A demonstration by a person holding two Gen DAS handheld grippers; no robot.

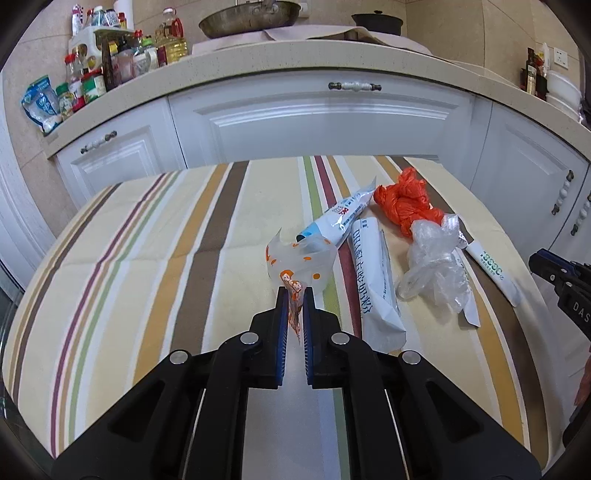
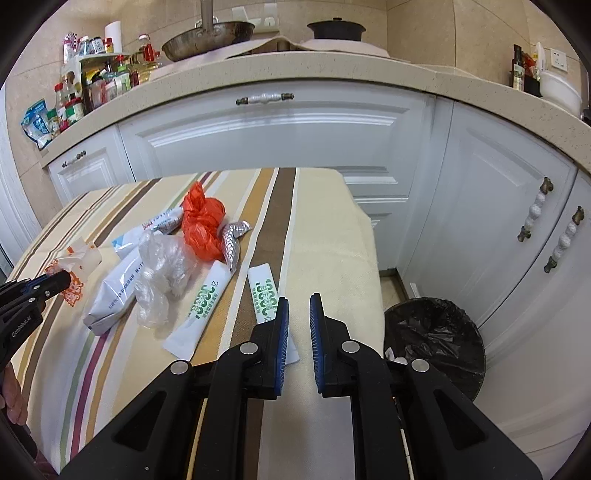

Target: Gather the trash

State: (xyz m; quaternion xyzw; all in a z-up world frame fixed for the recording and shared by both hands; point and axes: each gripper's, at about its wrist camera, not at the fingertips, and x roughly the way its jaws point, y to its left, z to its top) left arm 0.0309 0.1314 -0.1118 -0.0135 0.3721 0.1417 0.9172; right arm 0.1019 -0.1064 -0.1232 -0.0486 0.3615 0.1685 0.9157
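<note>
My left gripper (image 1: 294, 291) is shut on a clear wrapper with orange dots (image 1: 301, 264), held just above the striped tablecloth (image 1: 147, 258); it also shows in the right wrist view (image 2: 79, 264). My right gripper (image 2: 299, 301) is open and empty over the table's right edge, beside a white sachet with green print (image 2: 264, 291). More trash lies on the cloth: an orange plastic bag (image 2: 201, 225), a clear plastic bag (image 2: 162, 269), white pouches (image 1: 373, 288), a second green-print sachet (image 2: 201, 306) and a silver foil wrapper (image 2: 232, 240).
A black-lined trash bin (image 2: 436, 339) stands on the floor to the right of the table. White cabinets (image 1: 325, 122) and a counter with bottles (image 1: 110, 62), a pan (image 1: 247, 18) and a pot (image 2: 336, 29) lie behind.
</note>
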